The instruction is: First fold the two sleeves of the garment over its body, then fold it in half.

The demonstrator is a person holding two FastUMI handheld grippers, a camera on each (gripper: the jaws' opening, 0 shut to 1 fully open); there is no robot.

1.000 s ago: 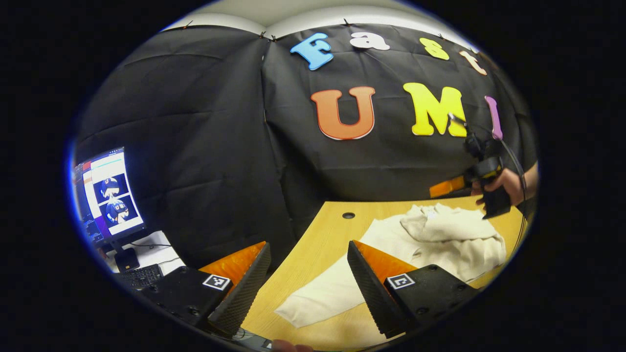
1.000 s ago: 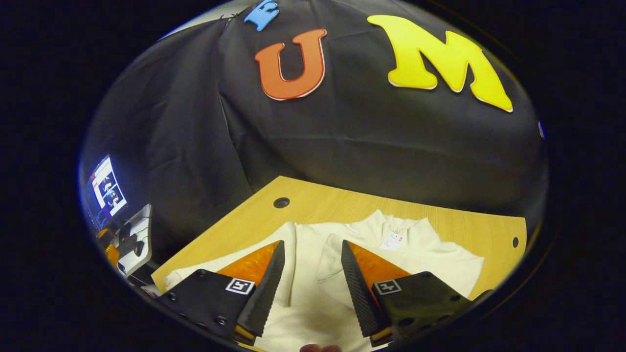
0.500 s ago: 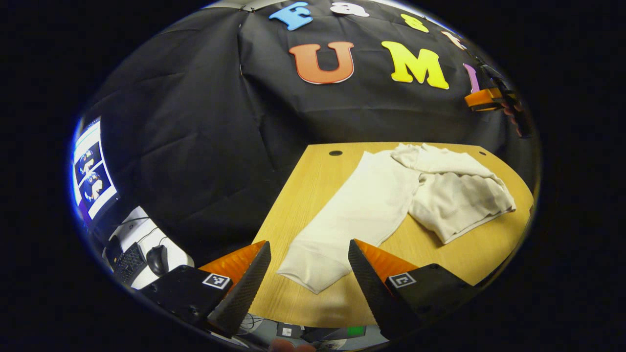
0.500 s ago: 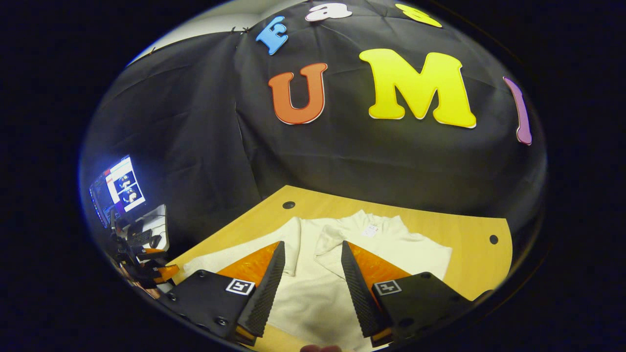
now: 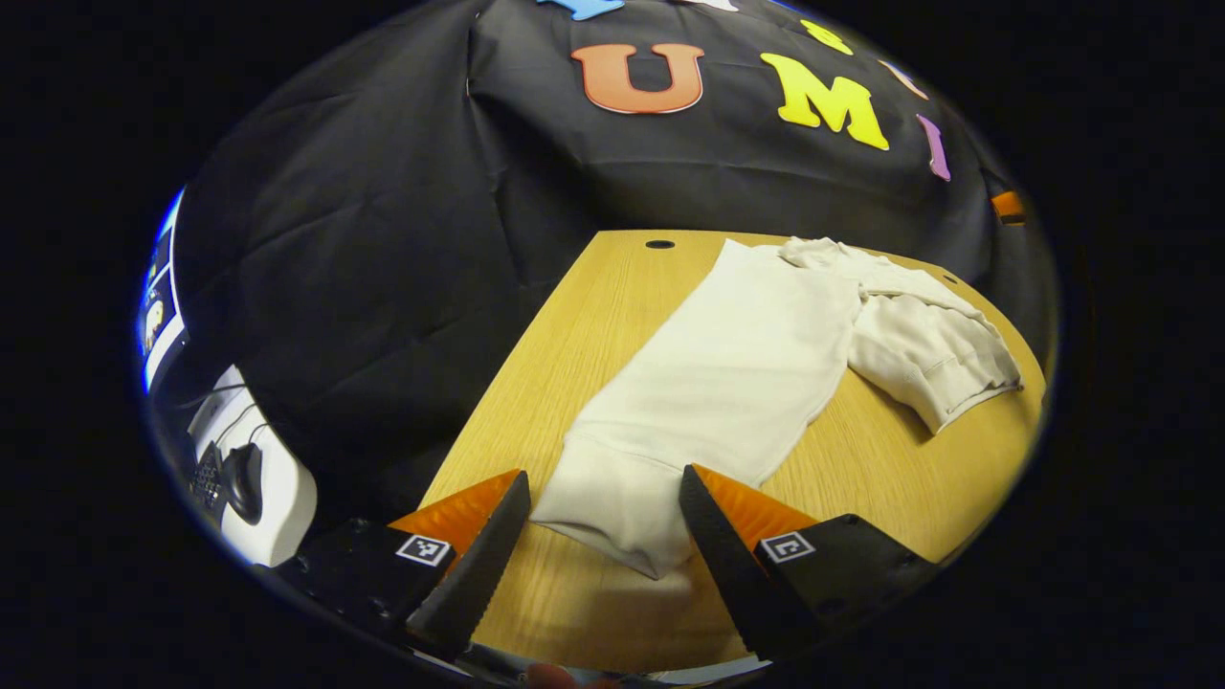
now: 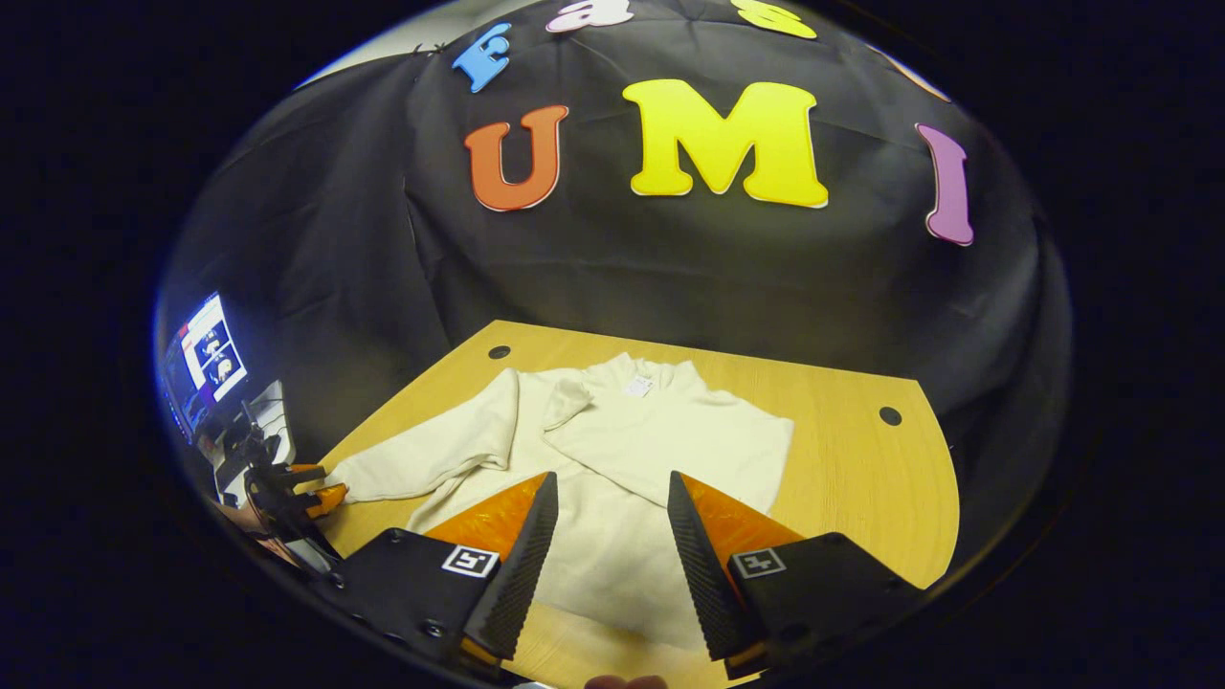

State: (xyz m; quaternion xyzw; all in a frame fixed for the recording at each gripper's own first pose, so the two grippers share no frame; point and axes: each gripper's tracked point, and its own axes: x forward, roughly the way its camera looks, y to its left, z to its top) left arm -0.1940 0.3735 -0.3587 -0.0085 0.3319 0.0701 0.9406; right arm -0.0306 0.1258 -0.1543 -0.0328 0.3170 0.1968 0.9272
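A cream long-sleeved garment [image 6: 622, 450] lies on the wooden table [image 6: 852, 478], collar toward the wall. One sleeve [image 6: 670, 435] is folded across its body. The other sleeve [image 5: 727, 373] stretches out straight toward the table's left corner. Its cuff [image 5: 612, 522] lies on the wood between the fingers of my left gripper [image 5: 603, 474], which is open and not pressing on it. In the right gripper view, the left gripper [image 6: 301, 488] sits at the tip of that outstretched sleeve. My right gripper [image 6: 612, 476] is open, hovering over the garment's lower body.
A monitor [image 6: 206, 349] and a white desk with a mouse [image 5: 244, 474] stand off the table's left side. The table has cable holes [image 5: 659, 244] [image 6: 890, 415] near its back corners. Bare wood lies to the right of the garment.
My left gripper has come in low over the sleeve cuff, which now lies between its fingers. My right gripper has drawn back from the garment, still open.
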